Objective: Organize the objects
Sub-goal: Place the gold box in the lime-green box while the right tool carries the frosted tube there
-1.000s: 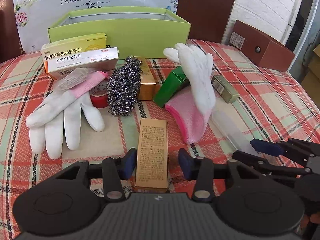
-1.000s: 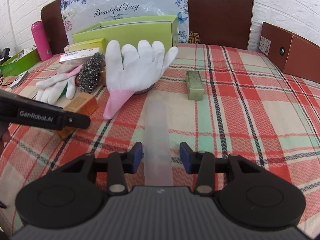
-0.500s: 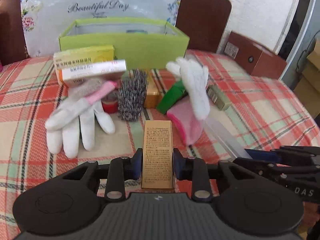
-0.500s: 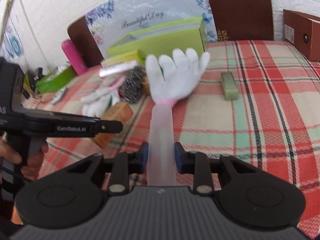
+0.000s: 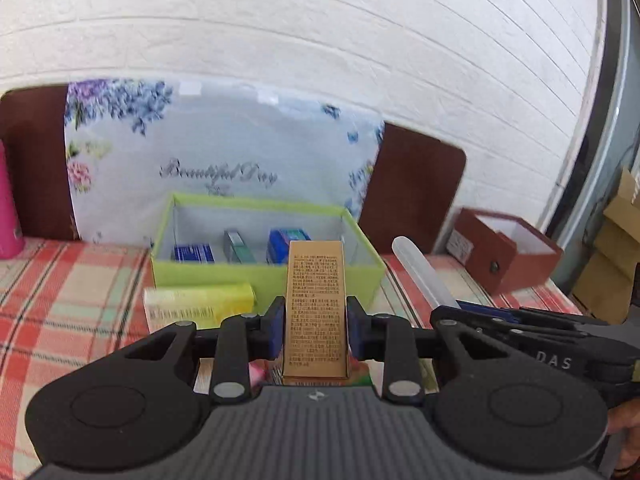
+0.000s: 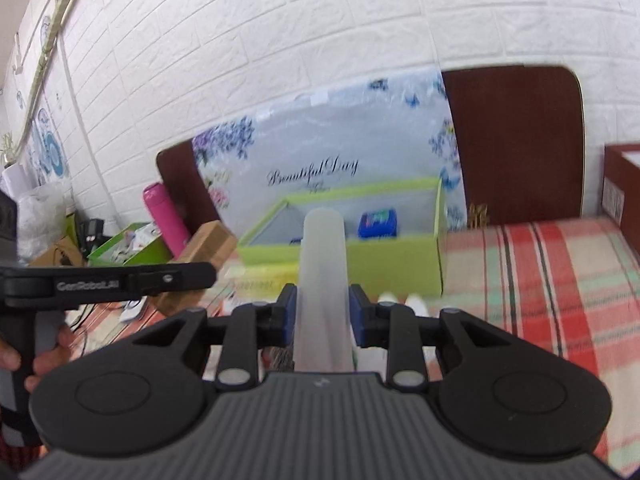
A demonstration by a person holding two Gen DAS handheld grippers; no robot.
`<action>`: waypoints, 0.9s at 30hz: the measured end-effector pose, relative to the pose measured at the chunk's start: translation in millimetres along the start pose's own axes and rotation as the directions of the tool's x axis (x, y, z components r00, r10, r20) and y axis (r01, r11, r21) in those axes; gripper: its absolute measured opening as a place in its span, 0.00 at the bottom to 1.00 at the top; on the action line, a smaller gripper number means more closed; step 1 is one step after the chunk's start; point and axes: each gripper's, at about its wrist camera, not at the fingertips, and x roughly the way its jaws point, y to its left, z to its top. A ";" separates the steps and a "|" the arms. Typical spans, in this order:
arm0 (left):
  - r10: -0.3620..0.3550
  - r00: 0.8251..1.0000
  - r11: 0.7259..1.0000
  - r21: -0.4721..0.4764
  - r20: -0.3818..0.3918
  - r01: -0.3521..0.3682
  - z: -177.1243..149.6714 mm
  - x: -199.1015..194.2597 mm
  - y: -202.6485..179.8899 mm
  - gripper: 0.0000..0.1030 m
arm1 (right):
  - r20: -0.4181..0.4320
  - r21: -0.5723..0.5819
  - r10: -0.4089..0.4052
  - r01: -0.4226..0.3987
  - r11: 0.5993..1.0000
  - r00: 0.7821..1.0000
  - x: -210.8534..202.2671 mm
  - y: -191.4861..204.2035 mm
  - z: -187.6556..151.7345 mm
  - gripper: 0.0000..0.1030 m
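The open box [image 5: 264, 276] sits at centre frame on the table [image 5: 72, 304], with three small packs [image 5: 240, 249] inside it. Behind it stands a printed board [image 5: 224, 148]; a carton [image 5: 198, 306] lies before its lower-left corner. At right frame sits a drawer box [image 5: 508, 254].

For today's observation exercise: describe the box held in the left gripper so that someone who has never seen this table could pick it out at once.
Start at the open green box on the checked tablecloth, before the flowered board. In front of it, the left gripper clamps a tall, narrow gold box covered in fine print. The yellow carton beside it lies flat; the right gripper's frosted tube is round.
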 end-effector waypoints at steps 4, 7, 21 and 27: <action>0.039 0.999 0.999 -0.025 0.014 -0.038 25.3 24.5 13.8 0.31 | 0.016 -0.013 -0.073 0.073 0.997 0.997 41.5 -14.6 21.9 0.26; 0.073 0.997 0.997 -0.036 0.012 -0.072 40.8 48.6 25.5 0.31 | 0.020 -0.029 -0.129 0.130 0.991 0.991 73.6 -27.5 36.0 0.26; 0.173 0.981 0.979 -0.090 -0.092 -0.181 58.7 165.0 84.9 0.31 | -0.059 -0.115 -0.262 0.254 0.960 0.963 200.1 -57.3 42.5 0.26; 0.194 0.980 0.974 -0.110 -0.032 -0.197 49.8 164.3 90.3 0.83 | -0.052 -0.143 -0.199 0.190 0.971 0.979 208.7 -58.0 29.6 0.61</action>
